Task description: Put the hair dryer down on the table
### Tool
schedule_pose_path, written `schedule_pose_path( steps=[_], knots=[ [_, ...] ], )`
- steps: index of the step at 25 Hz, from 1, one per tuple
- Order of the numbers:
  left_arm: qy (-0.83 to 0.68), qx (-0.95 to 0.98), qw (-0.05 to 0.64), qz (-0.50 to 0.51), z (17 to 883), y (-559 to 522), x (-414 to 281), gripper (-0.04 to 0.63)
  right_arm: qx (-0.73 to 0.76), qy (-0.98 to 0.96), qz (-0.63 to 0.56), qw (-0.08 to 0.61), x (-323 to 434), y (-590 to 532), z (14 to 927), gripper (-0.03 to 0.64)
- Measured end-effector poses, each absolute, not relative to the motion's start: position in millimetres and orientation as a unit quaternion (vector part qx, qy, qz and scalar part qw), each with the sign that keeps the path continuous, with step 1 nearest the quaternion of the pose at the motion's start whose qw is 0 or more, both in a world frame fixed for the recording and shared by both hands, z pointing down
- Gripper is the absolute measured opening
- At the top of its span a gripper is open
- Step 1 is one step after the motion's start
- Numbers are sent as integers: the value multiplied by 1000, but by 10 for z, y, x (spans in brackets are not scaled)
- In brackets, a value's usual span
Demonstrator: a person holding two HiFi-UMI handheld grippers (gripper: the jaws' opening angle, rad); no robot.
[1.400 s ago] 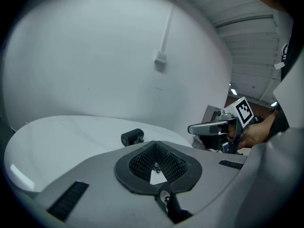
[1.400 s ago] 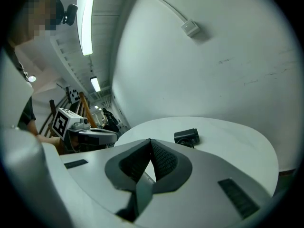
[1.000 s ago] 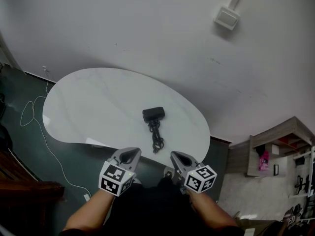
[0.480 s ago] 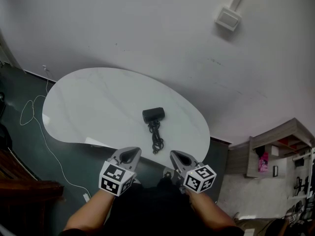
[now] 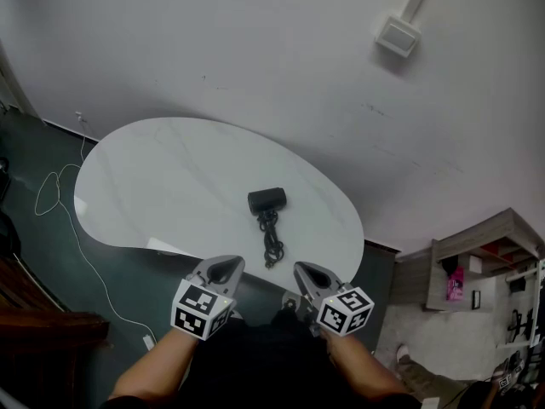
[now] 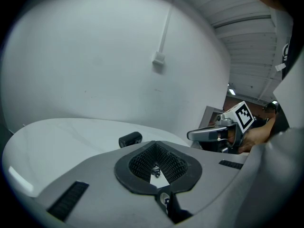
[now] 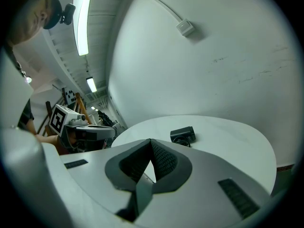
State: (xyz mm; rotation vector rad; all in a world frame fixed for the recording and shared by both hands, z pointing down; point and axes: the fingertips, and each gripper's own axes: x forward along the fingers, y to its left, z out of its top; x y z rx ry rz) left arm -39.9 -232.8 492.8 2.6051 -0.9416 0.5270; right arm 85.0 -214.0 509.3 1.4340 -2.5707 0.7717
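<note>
The black hair dryer [image 5: 266,199] lies on the white oval table [image 5: 170,177], with its black cord [image 5: 272,239] bunched toward the near edge. It also shows small on the tabletop as the hair dryer [image 6: 130,139] in the left gripper view and as the hair dryer [image 7: 183,135] in the right gripper view. My left gripper [image 5: 223,267] and right gripper [image 5: 308,271] hang side by side off the table's near edge, close to my body and well short of the dryer. Both are shut with nothing between the jaws.
A white cable [image 5: 51,196] loops over the dark floor left of the table. On the wall behind sits a white box [image 5: 397,34] with a conduit. A low shelf unit [image 5: 481,254] stands at the right, and dark wooden furniture [image 5: 34,331] at the lower left.
</note>
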Motion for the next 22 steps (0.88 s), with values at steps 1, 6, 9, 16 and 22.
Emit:
schedule_pose_path(
  steps=[1,6,9,16,22],
  knots=[
    [-329,912,160,184,4925,-2329,-400,14,471,-843,254,49,848,-2142,5096,8],
    [-329,912,160,182,4921,-2346,-403,14,472,-842,256,50,851,-2153,5108,8],
    [-330,913,160,181,4917,-2353,-411,14,471,-843,254,51,844,-2160,5105,8],
    [-328,913,159,183,4911,-2365,-408,14,468,-845,253,59,827,-2181,5111,8],
    [-328,913,158,183,4897,-2387,-423,14,464,-847,251,63,795,-2208,5097,8]
  ],
)
